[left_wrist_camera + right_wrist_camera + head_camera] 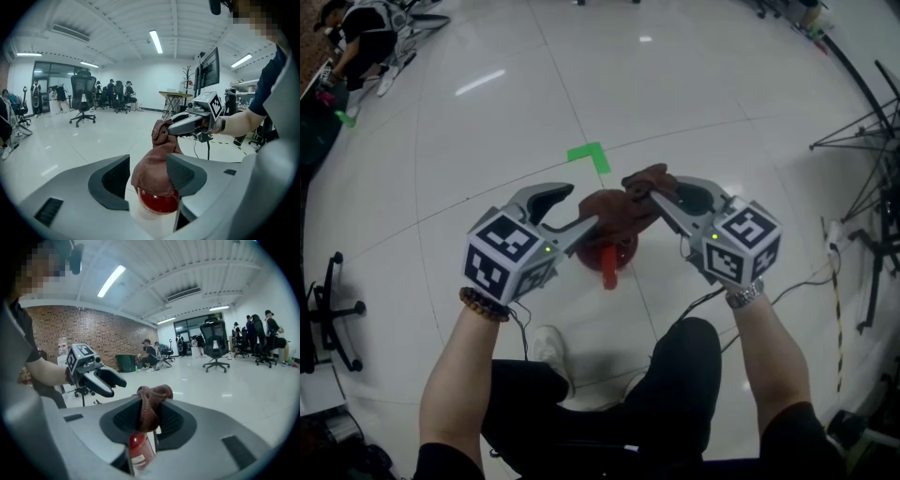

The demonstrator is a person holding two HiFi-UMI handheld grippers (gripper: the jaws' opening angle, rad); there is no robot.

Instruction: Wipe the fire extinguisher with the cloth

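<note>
Over the fire extinguisher [609, 264] both grippers meet, one from each side. It's red and stands on the white floor [487, 141], just ahead of the person's white shoe [547, 349]. A short red part pokes out from under the covering on the person's side.

The brown cloth [614, 214] is draped over the extinguisher's top. In the left gripper view the red dome shows just below the cloth's lower edge. In the right gripper view the red body and part of its label show under the fabric.

Right gripper [645, 192]: jaws clamped on the cloth, pinching a bunched end just above the extinguisher. A knot of fabric sticks up past the pads.

Left gripper [581, 208]: jaws apart, straddling the cloth-covered top and gripping nothing. One pad is right beside the cloth, and I can't tell whether it touches. The other pad stands clear.

Beyond the extinguisher there's a green tape corner [591, 157] on the floor. Black stands [862, 141] and cables sit well off on the right gripper's side. An office chair [82, 96] and several people [112, 91] are far back across the room.
</note>
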